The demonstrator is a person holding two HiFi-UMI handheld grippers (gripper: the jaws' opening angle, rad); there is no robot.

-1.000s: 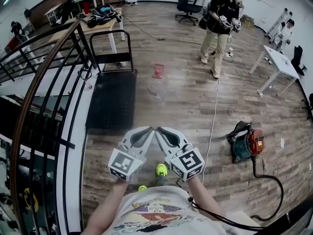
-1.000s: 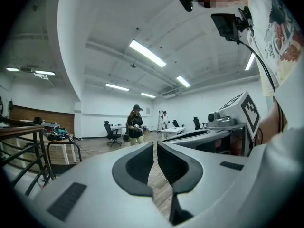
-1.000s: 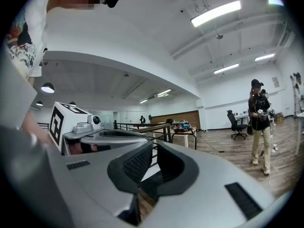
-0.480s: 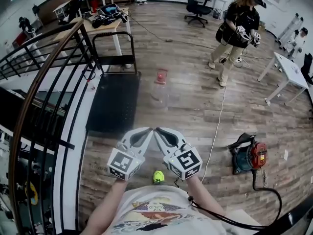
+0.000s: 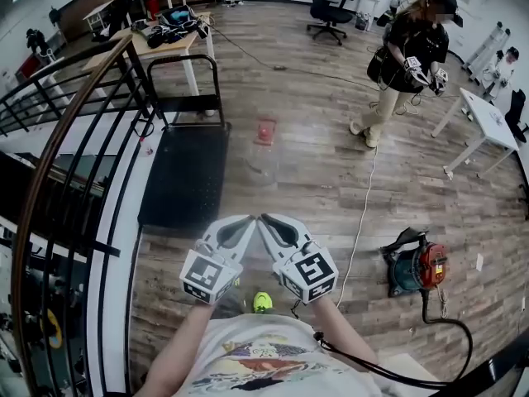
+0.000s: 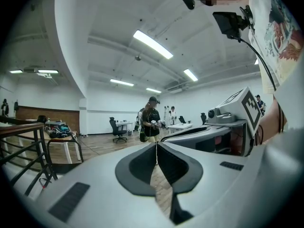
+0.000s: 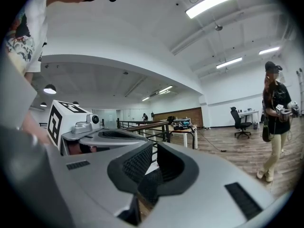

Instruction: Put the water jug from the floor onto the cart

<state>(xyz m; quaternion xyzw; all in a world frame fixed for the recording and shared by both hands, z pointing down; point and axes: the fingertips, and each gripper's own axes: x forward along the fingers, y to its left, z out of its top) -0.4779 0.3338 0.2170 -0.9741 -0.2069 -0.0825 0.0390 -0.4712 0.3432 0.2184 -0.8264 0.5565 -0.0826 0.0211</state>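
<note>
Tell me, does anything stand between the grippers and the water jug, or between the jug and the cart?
Nothing visible does. Only bare wood floor lies between the left gripper, the right gripper and the water jug. The jug stands just right of the cart, nothing between them. The white cable lies farther right.

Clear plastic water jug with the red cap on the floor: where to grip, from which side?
Take the narrow neck under the red cap, coming from the near side. The clear plastic water jug seems to stand upright, cap uppermost, and its body looks broad. Both the left gripper and right gripper are shut, so open first.
</note>
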